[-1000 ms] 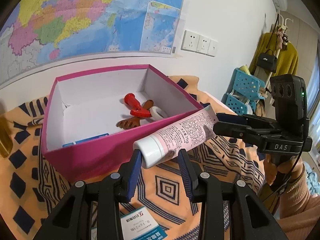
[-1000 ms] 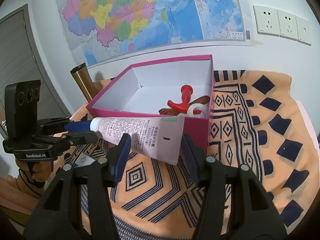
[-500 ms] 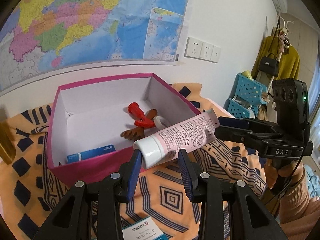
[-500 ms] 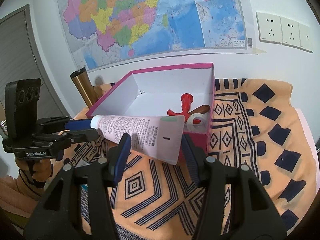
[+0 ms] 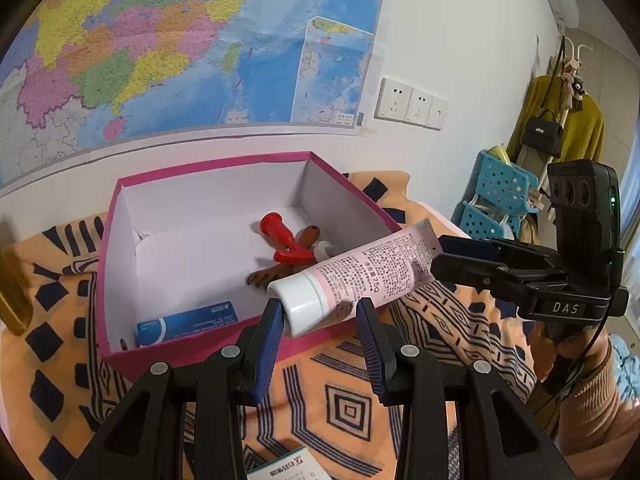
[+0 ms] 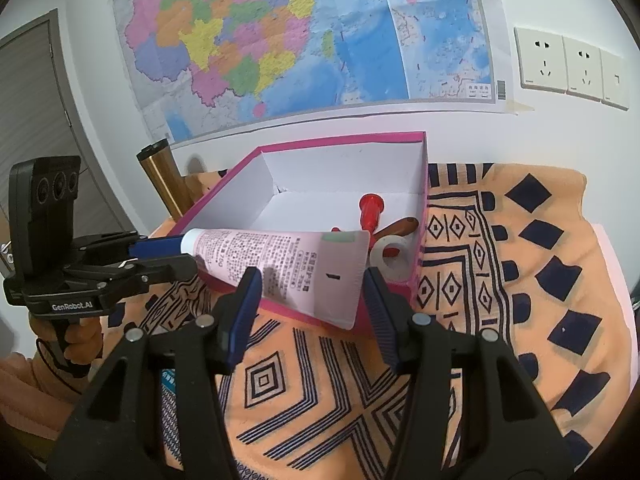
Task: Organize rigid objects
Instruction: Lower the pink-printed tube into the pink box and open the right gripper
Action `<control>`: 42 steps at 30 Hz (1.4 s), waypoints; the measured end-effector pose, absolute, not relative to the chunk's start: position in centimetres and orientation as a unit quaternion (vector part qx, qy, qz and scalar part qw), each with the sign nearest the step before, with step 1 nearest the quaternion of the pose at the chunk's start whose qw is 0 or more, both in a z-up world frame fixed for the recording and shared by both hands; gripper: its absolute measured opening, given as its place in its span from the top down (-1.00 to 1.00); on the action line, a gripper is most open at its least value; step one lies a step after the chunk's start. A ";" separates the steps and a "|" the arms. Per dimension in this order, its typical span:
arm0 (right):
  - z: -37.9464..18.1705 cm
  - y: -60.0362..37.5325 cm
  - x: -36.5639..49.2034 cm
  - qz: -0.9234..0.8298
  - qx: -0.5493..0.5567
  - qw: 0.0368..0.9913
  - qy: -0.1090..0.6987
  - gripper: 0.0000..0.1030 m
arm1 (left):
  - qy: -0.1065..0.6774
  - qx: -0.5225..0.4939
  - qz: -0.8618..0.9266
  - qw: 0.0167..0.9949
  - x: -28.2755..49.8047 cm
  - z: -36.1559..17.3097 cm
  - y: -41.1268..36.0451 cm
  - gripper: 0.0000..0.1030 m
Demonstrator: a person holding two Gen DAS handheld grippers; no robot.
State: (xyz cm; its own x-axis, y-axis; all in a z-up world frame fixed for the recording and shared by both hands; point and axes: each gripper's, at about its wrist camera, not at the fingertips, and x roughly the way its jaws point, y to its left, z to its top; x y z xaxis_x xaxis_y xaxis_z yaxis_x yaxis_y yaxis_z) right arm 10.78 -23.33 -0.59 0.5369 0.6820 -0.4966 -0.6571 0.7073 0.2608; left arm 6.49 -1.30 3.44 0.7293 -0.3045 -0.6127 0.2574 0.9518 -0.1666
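Observation:
A pink tube with a white cap (image 5: 372, 276) (image 6: 288, 256) hangs level just above the near wall of a pink box (image 5: 200, 354) (image 6: 340, 160). My left gripper (image 5: 318, 320) (image 6: 176, 254) is shut on the cap end. My right gripper (image 6: 310, 284) (image 5: 436, 248) is shut on the flat crimped end. Inside the box lie a red plastic piece (image 5: 280, 236) (image 6: 370, 210), a brown wooden piece (image 5: 308, 236), a white tape roll (image 6: 390, 256) and a small blue carton (image 5: 188, 322).
The box sits on an orange patterned cloth (image 6: 520, 280). A gold flask (image 6: 164, 180) stands left of the box by the wall. A printed card (image 5: 284, 468) lies near the cloth's front edge. Blue crates (image 5: 496, 196) stand at the right.
Both grippers and the tube have crept a little up and toward the box, so more of its inside shows. Both grips are unchanged.

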 end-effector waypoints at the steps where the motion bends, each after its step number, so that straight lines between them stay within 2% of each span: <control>1: -0.5 -23.3 11.0 0.382 0.022 0.876 0.292 -0.07 | 0.335 -0.035 -0.150 0.929 6.7 3.5 -1.3 0.28; 42: -2.0 -20.7 16.0 0.355 0.003 0.874 0.331 -0.08 | 0.370 -0.044 -0.114 0.921 12.1 1.4 -0.4 0.28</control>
State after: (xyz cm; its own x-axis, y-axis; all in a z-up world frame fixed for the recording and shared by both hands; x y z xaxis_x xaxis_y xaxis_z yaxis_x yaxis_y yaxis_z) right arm 15.99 -20.72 -1.99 0.5294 0.6226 -0.5763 -0.6184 0.7482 0.2402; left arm 12.10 -0.38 1.44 0.6998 -0.2418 -0.6722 0.1770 0.9703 -0.1649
